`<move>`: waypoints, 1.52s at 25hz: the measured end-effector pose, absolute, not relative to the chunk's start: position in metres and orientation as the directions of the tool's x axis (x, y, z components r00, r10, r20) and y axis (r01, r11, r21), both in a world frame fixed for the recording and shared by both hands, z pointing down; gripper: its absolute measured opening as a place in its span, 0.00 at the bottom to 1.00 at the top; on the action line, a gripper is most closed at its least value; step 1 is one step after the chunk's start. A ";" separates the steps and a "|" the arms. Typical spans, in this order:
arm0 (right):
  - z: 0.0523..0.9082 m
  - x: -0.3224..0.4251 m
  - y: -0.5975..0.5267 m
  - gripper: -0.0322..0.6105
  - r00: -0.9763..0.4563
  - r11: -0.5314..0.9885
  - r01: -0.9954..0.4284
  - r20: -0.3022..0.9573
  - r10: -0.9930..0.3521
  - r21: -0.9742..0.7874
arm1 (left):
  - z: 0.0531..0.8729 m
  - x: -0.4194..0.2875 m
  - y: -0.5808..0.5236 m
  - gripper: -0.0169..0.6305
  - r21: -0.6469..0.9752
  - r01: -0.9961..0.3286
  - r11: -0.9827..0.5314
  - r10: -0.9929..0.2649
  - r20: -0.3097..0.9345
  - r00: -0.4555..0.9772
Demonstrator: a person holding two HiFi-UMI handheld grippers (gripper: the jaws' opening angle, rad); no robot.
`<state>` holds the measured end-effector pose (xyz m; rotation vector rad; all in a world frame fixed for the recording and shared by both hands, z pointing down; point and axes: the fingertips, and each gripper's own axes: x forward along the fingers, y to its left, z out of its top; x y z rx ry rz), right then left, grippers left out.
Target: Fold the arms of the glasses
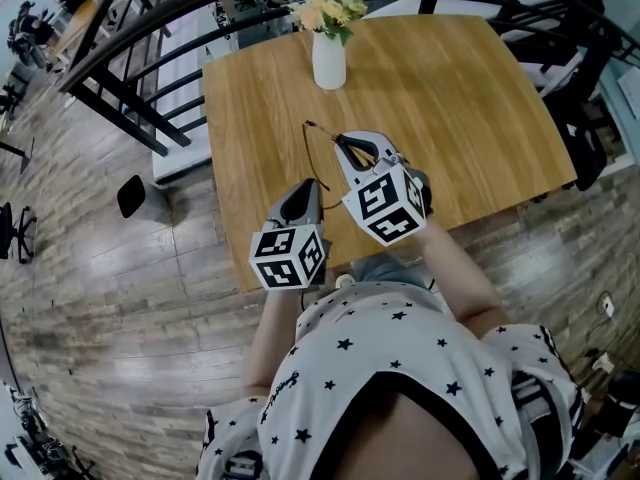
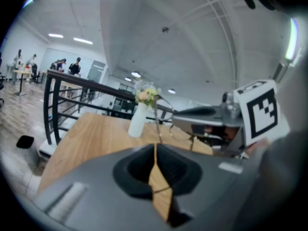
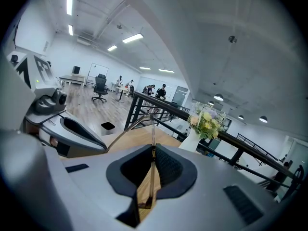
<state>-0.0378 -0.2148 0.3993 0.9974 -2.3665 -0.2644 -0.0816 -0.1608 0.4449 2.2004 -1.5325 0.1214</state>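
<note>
Holding glasses (image 2: 158,120) above wooden table (image 1: 450,98): left gripper (image 2: 156,148) closed tight on thin arm, right gripper (image 3: 153,150) likewise pinching thin frame part.

Light: bright and even, given by white ceiling strip lamps (image 3: 70,1); glare is seen there.
Shadows: soft, faint on the light wooden worktop (image 1: 480,118).
Distortion: straight lines are bent; gripper-view corners are darkened.
Focus: the close grey jaws are blurred.

Head view high, steeply down on table (image 1: 480,98), both gripper views low, close, sharing vase (image 2: 137,121)
</note>
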 end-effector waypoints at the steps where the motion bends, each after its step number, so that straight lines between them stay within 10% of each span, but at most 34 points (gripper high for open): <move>1: 0.400 -0.038 -0.214 0.09 -0.573 0.706 -0.599 0.413 -0.708 0.378 | 0.445 -0.080 -0.161 0.05 0.314 -0.907 -0.282 -0.867 0.322 0.381; 38: 0.405 -0.058 -0.201 0.09 -0.641 0.763 -0.568 0.416 -0.645 0.307 | 0.438 -0.051 -0.176 0.05 0.333 -0.867 -0.371 -0.831 0.296 0.470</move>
